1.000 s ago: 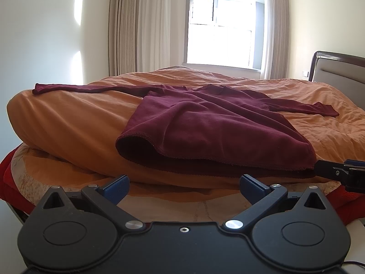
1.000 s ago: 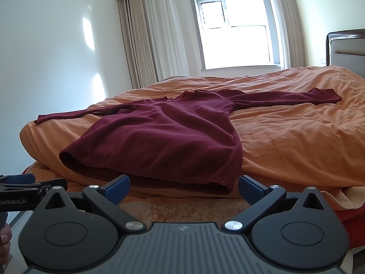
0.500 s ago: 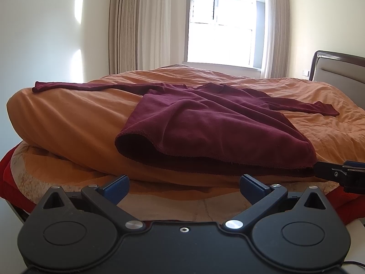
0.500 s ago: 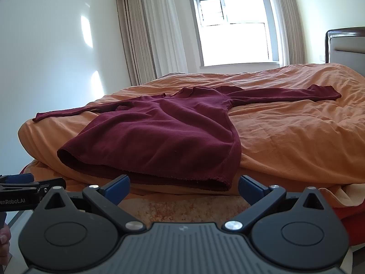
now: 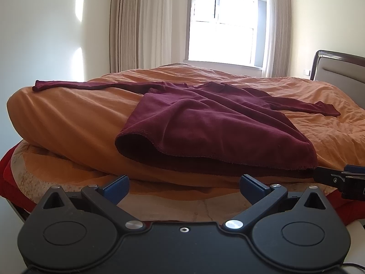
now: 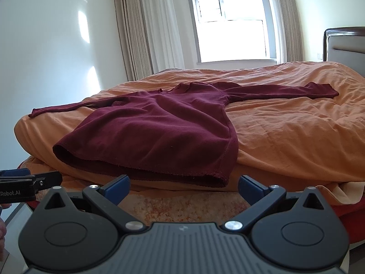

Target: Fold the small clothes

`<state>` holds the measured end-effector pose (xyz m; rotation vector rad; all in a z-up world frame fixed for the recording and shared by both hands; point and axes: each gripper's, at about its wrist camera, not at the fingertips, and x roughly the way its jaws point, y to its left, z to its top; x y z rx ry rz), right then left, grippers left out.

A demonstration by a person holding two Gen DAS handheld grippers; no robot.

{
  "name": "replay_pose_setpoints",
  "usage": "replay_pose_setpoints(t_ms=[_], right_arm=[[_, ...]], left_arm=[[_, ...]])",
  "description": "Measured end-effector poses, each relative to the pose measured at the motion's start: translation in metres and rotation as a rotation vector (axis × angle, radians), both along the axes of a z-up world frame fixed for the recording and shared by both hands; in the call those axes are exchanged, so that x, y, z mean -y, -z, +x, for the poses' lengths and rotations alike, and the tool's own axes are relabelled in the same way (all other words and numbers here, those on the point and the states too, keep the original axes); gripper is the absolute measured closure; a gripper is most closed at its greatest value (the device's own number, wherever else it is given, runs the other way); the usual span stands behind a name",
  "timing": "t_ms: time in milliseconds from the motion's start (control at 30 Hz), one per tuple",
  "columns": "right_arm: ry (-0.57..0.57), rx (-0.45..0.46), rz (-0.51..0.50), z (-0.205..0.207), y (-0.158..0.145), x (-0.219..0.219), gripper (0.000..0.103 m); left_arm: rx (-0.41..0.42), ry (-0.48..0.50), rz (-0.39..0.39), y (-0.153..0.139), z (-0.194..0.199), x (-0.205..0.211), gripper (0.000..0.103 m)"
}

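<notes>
So the dark maroon long-sleeved knit sweater [image 5: 219, 127] is lying flat on the orange duvet-covered bed [image 5: 68, 118], hem toward the cameras and hanging just at the near edge, both sleeves stretched out to the sides; collar points toward the bright window [image 5: 223, 22] with beige curtains [image 5: 146, 22] beside it.

Left hand-held gripper [image 5: 184, 183] has its blue-padded fingers spread wide, nothing between them; it hangs just in front of the bed edge, under the hem's left part. Right hand-held gripper [image 6: 183, 183] looks the same, fingers spread and empty, sitting right below the hem's right corner; not touching the fabric as far as I can tell.

Compared to a second ago: both views have crept a bit closer and higher, so the sweater hem fills more of the frame and you see more of its top side; the sweater itself hasn't moved, same wrinkles, same sleeve positions. Finger spread on both grippers is unchanged too. In the left view the right gripper's tip pokes in at the far right, now nearly at the hem's corner; the padded headboard [image 6: 344, 43] is at the right edge.
</notes>
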<state>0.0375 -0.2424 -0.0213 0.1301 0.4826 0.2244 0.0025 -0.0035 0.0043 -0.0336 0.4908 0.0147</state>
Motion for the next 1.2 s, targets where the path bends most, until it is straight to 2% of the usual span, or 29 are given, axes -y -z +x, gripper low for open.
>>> replay_pose_setpoints(t_ms=[133,233,433,667,833,1033,1200], right_arm=[[-0.001,-0.013,0.003,0.003,0.001,0.002,0.0],[-0.007,-0.018,0.005,0.009,-0.001,0.005,0.0],[-0.016,0.002,0.035,0.028,-0.011,0.022,0.0],[0.084,0.021,0.066,0.07,-0.026,0.056,0.0],[0.17,0.042,0.078,0.101,-0.031,0.084,0.0],[0.244,0.048,0.108,0.145,-0.027,0.124,0.0],[0.261,0.095,0.051,0.171,-0.025,0.149,0.0]], left_arm=[[-0.044,0.017,-0.034,-0.001,0.011,0.0,0.001],[-0.068,0.009,-0.025,-0.005,0.023,0.002,0.001],[-0.07,0.024,-0.042,-0.024,0.046,0.003,0.0],[-0.032,0.019,0.013,-0.055,0.085,0.012,0.0],[-0.02,0.024,0.003,-0.07,0.121,0.019,0.0],[-0.029,0.016,0.019,-0.075,0.172,0.036,0.0],[-0.058,-0.005,0.016,-0.071,0.215,0.05,0.0]])
